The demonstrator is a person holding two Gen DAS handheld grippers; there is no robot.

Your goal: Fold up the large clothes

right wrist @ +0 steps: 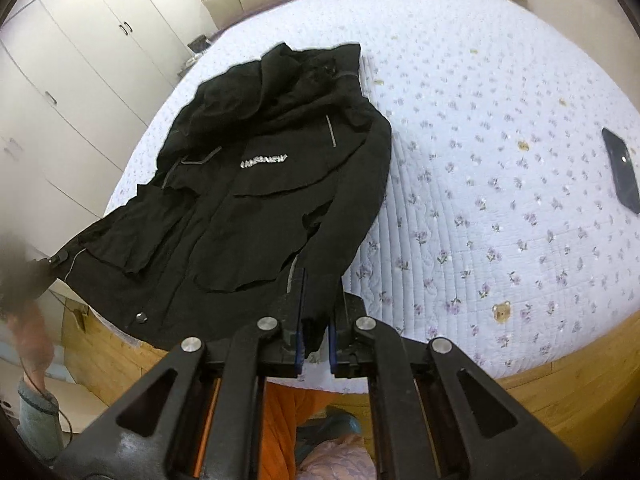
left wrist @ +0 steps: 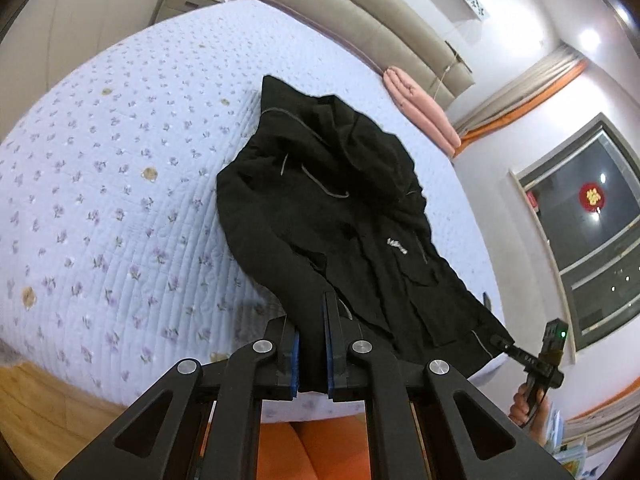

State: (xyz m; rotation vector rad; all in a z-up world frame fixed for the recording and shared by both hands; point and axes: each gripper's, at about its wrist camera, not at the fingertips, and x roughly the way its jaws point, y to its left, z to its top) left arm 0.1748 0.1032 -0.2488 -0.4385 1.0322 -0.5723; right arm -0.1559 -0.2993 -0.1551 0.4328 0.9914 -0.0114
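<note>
A black hooded jacket (left wrist: 340, 208) with a white chest logo lies on the floral quilted bed (left wrist: 120, 184), hood toward the headboard, hem at the bed's near edge. My left gripper (left wrist: 312, 340) is shut on a bottom corner of the jacket. My right gripper (right wrist: 316, 320) is shut on the other bottom corner of the jacket (right wrist: 260, 184). In the left wrist view the right gripper (left wrist: 520, 354) shows at the far right, clamped on the hem. In the right wrist view the other hand is a blur at the left edge.
A dark phone (right wrist: 622, 170) lies on the quilt to the right. A folded pink blanket (left wrist: 420, 112) sits by the padded headboard (left wrist: 360, 4). White wardrobes (right wrist: 60, 80) stand on one side, a window (left wrist: 588, 232) on the other. Wooden bed frame (right wrist: 580, 368) runs below.
</note>
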